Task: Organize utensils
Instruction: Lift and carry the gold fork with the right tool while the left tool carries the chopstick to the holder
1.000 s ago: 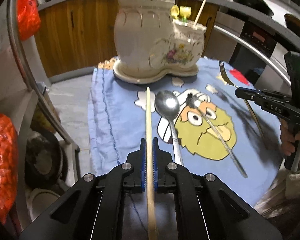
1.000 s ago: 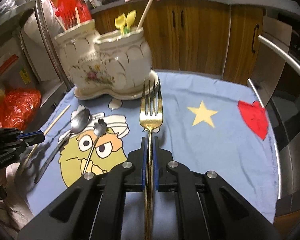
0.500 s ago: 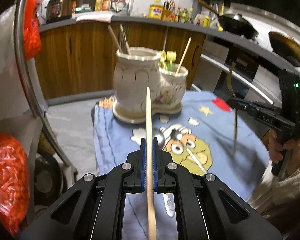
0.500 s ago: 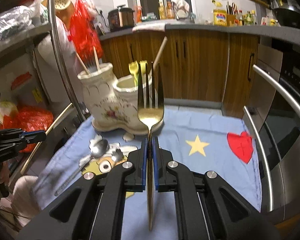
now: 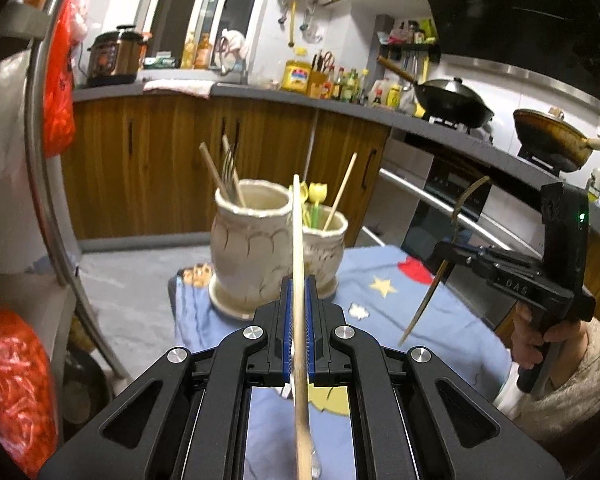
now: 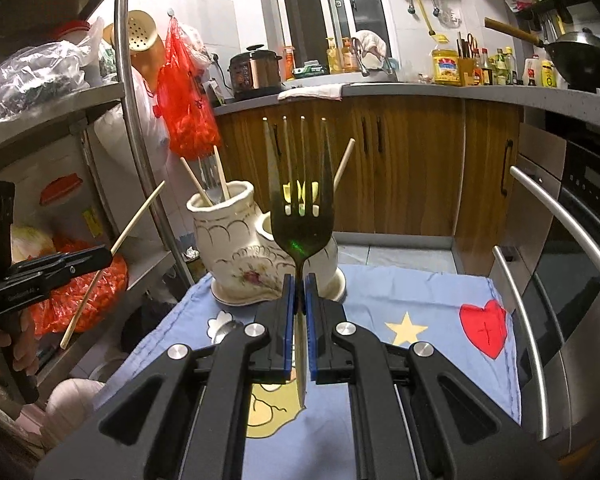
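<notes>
- Utensils in mid-air: a wooden chopstick is pinched between the closed jaws of the left hand-held gripper, gripped partway along its length, tip raised toward the ceramic holder.
- The right hand-held gripper is clamped on a gold fork at its neck, tines up, above the blue cloth on the tabletop.
- The holder stands near the cloth's far edge, already carrying chopsticks and a fork.
- The chopstick looks light and stiff, likely to pivot in a narrow grip.
- The fork looks heavier and slick, so a hold on the flat handle seems safest.
- The ceramic appears fragile, so gentle lowering is advisable.
</notes>
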`<state>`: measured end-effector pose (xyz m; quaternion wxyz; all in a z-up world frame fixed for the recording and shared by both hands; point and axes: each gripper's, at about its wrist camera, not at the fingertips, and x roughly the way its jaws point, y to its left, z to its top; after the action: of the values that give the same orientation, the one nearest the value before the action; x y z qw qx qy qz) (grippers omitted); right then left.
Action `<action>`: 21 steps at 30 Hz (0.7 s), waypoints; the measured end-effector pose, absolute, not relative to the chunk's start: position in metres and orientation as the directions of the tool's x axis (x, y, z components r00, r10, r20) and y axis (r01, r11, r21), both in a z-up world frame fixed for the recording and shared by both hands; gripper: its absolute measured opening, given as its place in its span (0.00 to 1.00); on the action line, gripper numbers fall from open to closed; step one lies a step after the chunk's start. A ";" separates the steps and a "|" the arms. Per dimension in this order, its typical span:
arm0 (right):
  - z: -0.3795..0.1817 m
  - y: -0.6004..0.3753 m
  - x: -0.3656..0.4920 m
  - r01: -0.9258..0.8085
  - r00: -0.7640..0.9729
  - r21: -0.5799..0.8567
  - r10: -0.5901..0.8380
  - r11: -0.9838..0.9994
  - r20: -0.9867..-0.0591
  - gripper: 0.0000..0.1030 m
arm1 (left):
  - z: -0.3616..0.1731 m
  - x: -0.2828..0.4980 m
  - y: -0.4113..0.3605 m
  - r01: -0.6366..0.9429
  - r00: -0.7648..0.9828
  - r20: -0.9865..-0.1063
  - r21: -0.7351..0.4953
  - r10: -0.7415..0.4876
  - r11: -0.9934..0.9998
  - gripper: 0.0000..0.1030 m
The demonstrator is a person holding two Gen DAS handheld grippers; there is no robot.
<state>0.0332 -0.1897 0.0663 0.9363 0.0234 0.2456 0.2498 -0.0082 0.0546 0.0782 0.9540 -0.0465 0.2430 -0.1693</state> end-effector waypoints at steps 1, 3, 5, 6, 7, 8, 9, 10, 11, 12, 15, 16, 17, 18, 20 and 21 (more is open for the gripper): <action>0.069 -0.190 0.034 -0.460 0.753 0.168 0.484 0.872 -0.445 0.05 | 0.081 -0.007 0.055 0.303 0.827 -0.442 -0.171 -0.348 0.937 0.06; 0.077 -0.187 0.037 -0.471 0.753 0.170 0.495 0.866 -0.433 0.05 | 0.089 -0.002 0.056 0.308 0.835 -0.423 -0.172 -0.352 0.936 0.06; 0.085 -0.185 0.041 -0.479 0.753 0.169 0.503 0.861 -0.424 0.05 | 0.096 0.003 0.058 0.310 0.841 -0.406 -0.179 -0.357 0.934 0.06; 0.091 -0.183 0.045 -0.484 0.753 0.173 0.509 0.858 -0.417 0.05 | 0.101 0.008 0.059 0.309 0.848 -0.391 -0.181 -0.357 0.934 0.06; 0.095 -0.182 0.048 -0.487 0.752 0.176 0.513 0.855 -0.413 0.05 | 0.104 0.011 0.061 0.309 0.854 -0.381 -0.180 -0.356 0.934 0.06; 0.100 -0.181 0.051 -0.490 0.752 0.180 0.518 0.853 -0.407 0.05 | 0.108 0.016 0.062 0.308 0.860 -0.368 -0.179 -0.354 0.935 0.06; 0.106 -0.179 0.055 -0.491 0.755 0.182 0.521 0.852 -0.398 0.05 | 0.112 0.022 0.064 0.309 0.866 -0.351 -0.182 -0.355 0.933 0.06; 0.111 -0.177 0.059 -0.492 0.759 0.182 0.522 0.852 -0.390 0.05 | 0.116 0.027 0.067 0.311 0.870 -0.339 -0.186 -0.358 0.932 0.06; 0.117 -0.174 0.064 -0.492 0.763 0.182 0.522 0.852 -0.382 0.05 | 0.120 0.034 0.068 0.310 0.876 -0.323 -0.189 -0.357 0.932 0.06; 0.122 -0.173 0.069 -0.491 0.765 0.188 0.524 0.851 -0.374 0.05 | 0.125 0.042 0.069 0.312 0.882 -0.303 -0.197 -0.361 0.929 0.06; 0.136 -0.169 0.086 -0.490 0.763 0.216 0.535 0.845 -0.363 0.05 | 0.137 0.061 0.070 0.315 0.898 -0.253 -0.203 -0.360 0.927 0.06; 0.140 -0.168 0.090 -0.488 0.764 0.223 0.537 0.844 -0.358 0.05 | 0.142 0.069 0.068 0.326 0.903 -0.223 -0.203 -0.368 0.923 0.06; 0.145 -0.166 0.097 -0.487 0.767 0.227 0.537 0.843 -0.350 0.05 | 0.145 0.075 0.067 0.335 0.905 -0.202 -0.202 -0.374 0.920 0.06; 0.148 -0.165 0.101 -0.482 0.774 0.226 0.532 0.846 -0.344 0.05 | 0.148 0.081 0.065 0.340 0.908 -0.185 -0.199 -0.376 0.919 0.06; 0.154 -0.162 0.110 -0.473 0.784 0.223 0.523 0.852 -0.333 0.05 | 0.151 0.097 0.060 0.359 0.910 -0.145 -0.195 -0.388 0.913 0.06; 0.156 -0.160 0.116 -0.468 0.791 0.220 0.517 0.856 -0.327 0.05 | 0.151 0.102 0.058 0.353 0.914 -0.137 -0.188 -0.381 0.916 0.06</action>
<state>0.1162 -0.1604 0.1559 0.9442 0.0640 0.1908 0.2609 0.1021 0.0584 0.1505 0.9751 -0.0800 0.0856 -0.1882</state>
